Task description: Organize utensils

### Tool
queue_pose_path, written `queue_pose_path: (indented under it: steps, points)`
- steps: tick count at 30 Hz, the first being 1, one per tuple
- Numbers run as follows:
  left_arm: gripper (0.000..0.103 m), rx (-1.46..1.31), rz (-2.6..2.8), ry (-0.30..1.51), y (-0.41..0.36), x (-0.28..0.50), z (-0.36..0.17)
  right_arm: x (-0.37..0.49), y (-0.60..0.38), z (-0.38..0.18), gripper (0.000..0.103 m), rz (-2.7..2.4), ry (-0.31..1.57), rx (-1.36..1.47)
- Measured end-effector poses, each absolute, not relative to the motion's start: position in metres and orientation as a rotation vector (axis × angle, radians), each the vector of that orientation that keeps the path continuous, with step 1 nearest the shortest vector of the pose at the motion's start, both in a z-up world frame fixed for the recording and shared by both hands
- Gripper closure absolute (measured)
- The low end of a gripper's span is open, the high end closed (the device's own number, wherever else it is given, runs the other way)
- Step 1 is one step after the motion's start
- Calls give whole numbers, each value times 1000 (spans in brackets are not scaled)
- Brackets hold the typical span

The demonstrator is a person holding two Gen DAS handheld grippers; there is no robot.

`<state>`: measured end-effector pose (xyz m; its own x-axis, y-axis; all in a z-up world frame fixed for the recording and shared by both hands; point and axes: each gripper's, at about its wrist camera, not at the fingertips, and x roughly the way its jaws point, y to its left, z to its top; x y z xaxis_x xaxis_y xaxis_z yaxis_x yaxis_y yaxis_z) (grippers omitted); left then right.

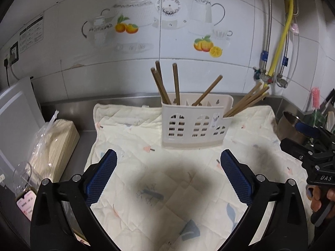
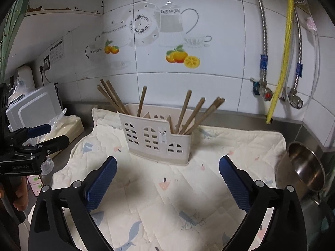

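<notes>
A cream plastic utensil holder [image 1: 194,123] [image 2: 157,135] with window-shaped cutouts stands upright on a quilted cream mat [image 1: 167,188] [image 2: 167,188]. Several brown wooden chopsticks [image 1: 177,83] [image 2: 188,113] stand in its compartments, leaning left and right. My left gripper [image 1: 168,167] is open and empty, above the mat in front of the holder. My right gripper [image 2: 167,173] is open and empty, also in front of the holder. Each gripper shows at the edge of the other's view, the right one [image 1: 309,146] and the left one [image 2: 37,138].
A bag of disposable chopsticks [image 1: 54,146] [image 2: 67,125] lies left of the mat beside a white appliance [image 1: 14,115]. A steel pot [image 2: 303,167] [image 1: 291,125] stands at the right. A phone [image 1: 25,205] lies front left. Pipes and valves [image 2: 272,92] run down the tiled wall.
</notes>
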<state>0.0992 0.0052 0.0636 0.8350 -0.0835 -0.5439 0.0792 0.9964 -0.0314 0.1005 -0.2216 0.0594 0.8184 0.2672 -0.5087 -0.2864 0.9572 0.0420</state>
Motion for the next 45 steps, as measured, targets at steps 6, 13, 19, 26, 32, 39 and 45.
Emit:
queue_pose_path:
  steps: [6,13,19,26,32,39,45]
  points:
    - [5,-1,-86,593,2,88,51,91,-227,48,7,275,548,-17]
    - [5,-17,-93,621,-1,77,35,80,-231,38,7,247,554,-16]
    - [5,-11,-80,631,-2,72,26,73,-232,24,7,234,578,0]
    - [5,-11,-71,633,0,68,22,71,-232,7,7,218,619,-6]
    - [5,-14,-65,639,1,68,19,68,-236,4,7,212,622,-6]
    - [5,-10,-65,648,-1,67,15,68,-238,3,7,210,629,-2]
    - [5,-13,-59,655,0,67,13,68,-236,2,7,215,630,-7]
